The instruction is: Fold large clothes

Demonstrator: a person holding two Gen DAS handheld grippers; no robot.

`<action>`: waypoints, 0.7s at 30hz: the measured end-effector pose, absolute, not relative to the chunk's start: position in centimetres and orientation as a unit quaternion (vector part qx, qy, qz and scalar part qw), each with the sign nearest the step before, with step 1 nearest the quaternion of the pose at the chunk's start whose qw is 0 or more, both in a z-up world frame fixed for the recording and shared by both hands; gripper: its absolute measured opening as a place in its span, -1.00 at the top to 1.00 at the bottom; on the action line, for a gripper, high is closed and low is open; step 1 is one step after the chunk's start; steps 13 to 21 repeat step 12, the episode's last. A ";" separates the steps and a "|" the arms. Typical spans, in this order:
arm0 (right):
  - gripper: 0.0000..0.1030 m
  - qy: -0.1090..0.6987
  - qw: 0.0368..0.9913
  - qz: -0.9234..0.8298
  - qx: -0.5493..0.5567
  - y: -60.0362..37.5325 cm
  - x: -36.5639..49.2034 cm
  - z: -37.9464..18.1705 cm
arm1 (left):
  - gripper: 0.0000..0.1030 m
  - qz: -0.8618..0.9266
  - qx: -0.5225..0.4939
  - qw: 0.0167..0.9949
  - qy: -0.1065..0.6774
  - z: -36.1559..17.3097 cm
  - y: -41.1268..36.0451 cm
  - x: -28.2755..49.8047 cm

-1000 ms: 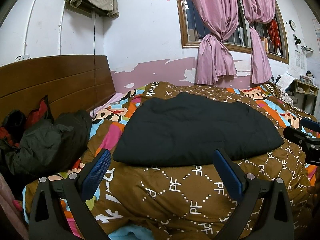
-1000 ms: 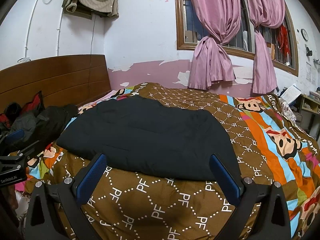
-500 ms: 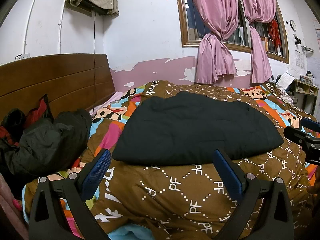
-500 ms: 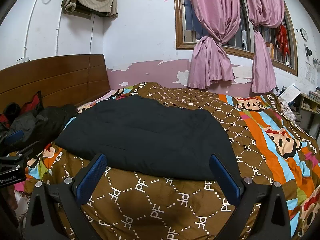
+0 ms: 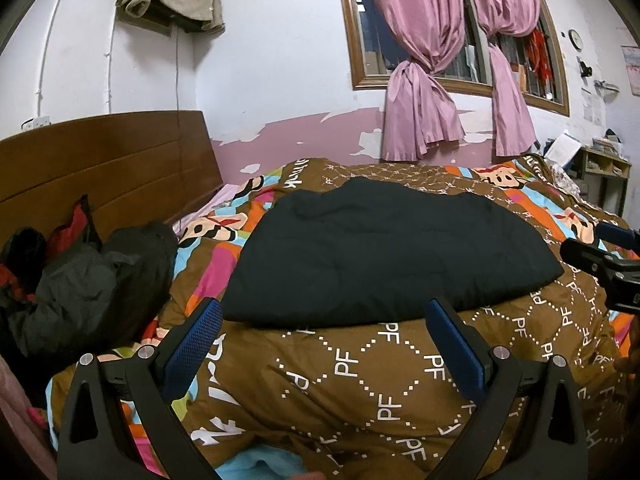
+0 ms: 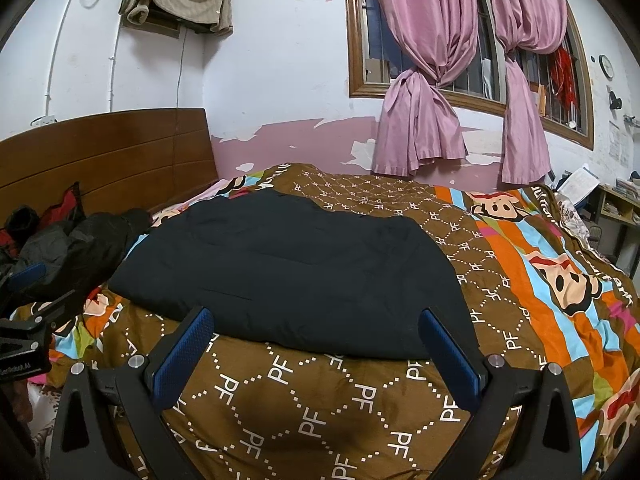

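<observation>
A large black padded garment (image 5: 384, 256) (image 6: 292, 272) lies folded and flat on the brown patterned bedspread (image 5: 360, 368) (image 6: 304, 408). My left gripper (image 5: 324, 312) hovers just short of the garment's near edge, open, with nothing between its blue pads. My right gripper (image 6: 316, 320) stands open too, at the near edge further right, holding nothing. In the left wrist view the right gripper (image 5: 604, 252) shows at the right border. In the right wrist view the left gripper (image 6: 24, 320) shows at the left border.
A heap of dark jackets (image 5: 88, 280) (image 6: 76, 240) lies by the wooden headboard (image 5: 100, 164) on the left. Pink curtains (image 5: 424, 80) hang at the window on the far wall. A shelf with papers (image 5: 600, 168) stands at the far right.
Both grippers have drifted very slightly; the view shifts a little. The black garment lies as before and both grippers stay open.
</observation>
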State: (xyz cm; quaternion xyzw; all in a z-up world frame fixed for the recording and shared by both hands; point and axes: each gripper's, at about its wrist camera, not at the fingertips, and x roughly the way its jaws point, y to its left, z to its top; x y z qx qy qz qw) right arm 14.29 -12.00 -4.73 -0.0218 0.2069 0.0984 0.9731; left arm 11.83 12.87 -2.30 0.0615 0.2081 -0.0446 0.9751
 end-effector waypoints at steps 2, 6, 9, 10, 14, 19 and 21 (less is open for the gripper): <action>-1.00 0.207 0.973 0.099 -0.022 -12.0 14.3 -4.7 | -0.94 -0.049 0.067 0.975 0.208 -2.4 12.8 11.8; -1.00 0.209 0.973 0.096 -0.021 -12.1 14.3 -4.7 | -0.94 -0.058 0.068 0.974 0.206 -2.6 12.9 11.7; -1.00 0.209 0.973 0.096 -0.020 -12.2 14.2 -4.7 | -0.94 -0.058 0.068 0.974 0.206 -2.6 13.0 11.8; -1.00 0.209 0.973 0.096 -0.020 -12.2 14.2 -4.7 | -0.94 -0.057 0.067 0.974 0.207 -2.5 13.0 11.8; -1.00 0.210 0.973 0.095 -0.020 -12.3 14.2 -4.7 | -0.94 -0.055 0.067 0.974 0.211 -2.6 13.0 11.8; -1.00 0.210 0.973 0.095 -0.020 -12.3 14.2 -4.7 | -0.94 -0.055 0.067 0.974 0.211 -2.6 13.0 11.8; -1.00 0.210 0.973 0.095 -0.020 -12.3 14.2 -4.7 | -0.94 -0.055 0.067 0.974 0.211 -2.6 13.0 11.8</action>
